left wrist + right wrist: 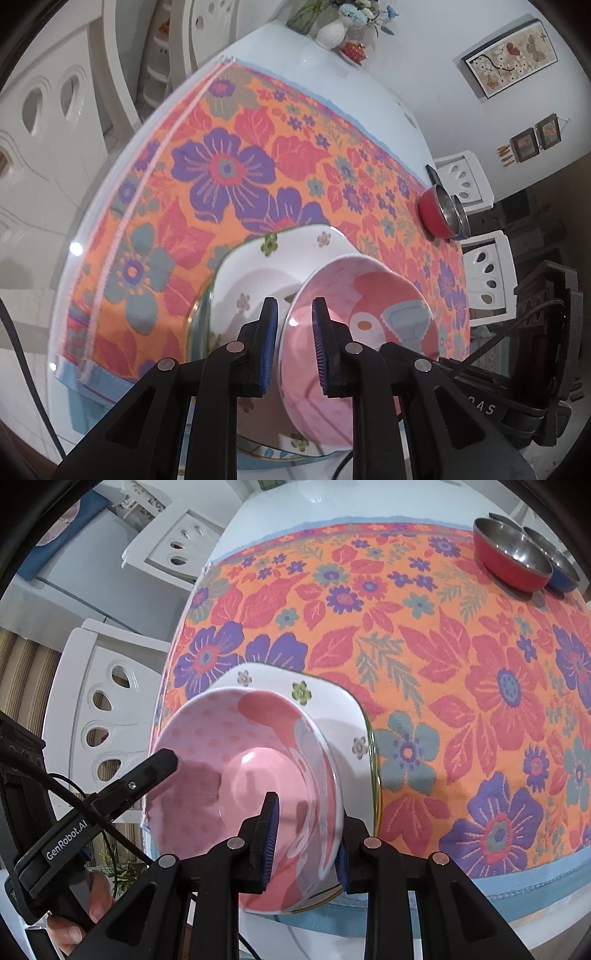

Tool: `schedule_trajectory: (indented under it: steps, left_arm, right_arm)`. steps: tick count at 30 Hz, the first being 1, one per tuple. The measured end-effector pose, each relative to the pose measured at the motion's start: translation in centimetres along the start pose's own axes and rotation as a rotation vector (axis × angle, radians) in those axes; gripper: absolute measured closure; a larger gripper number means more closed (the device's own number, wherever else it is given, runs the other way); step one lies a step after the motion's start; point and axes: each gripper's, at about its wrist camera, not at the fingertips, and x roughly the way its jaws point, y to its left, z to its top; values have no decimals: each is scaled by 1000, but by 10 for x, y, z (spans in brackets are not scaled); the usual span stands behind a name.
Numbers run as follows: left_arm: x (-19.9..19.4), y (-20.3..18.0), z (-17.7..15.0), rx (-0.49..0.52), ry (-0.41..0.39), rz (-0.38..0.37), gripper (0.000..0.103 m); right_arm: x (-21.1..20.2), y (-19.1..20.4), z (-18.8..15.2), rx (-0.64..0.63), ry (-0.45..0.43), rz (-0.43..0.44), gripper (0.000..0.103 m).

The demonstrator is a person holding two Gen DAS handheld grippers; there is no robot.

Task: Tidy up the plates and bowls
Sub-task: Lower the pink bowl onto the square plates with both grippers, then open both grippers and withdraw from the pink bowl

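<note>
gripping opposite sides of the pink bowl, both tools hold it over the white flowered plate at the near edge of the bench. the left tool pinches the bowl's rim between its blue pads, one inside and one outside. the right tool clamps the wall on the other side the same way. the plate lies on the floral cloth. a red bowl and a blue bowl, both steel inside, sit touching at the far corner.
</note>
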Motion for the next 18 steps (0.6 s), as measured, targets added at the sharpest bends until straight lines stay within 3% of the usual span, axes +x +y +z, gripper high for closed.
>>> schedule_trajectory:
  steps: [7, 18]
  left_arm:
    - [-16, -1, 7, 9, -43, 20, 87]
    - [-29, -27, 10, 75, -65, -20, 87]
  right_arm:
    - [-12, -3, 3, -1, -27, 4, 77]
    - [-31, -5, -2, 16, -59, 26, 77]
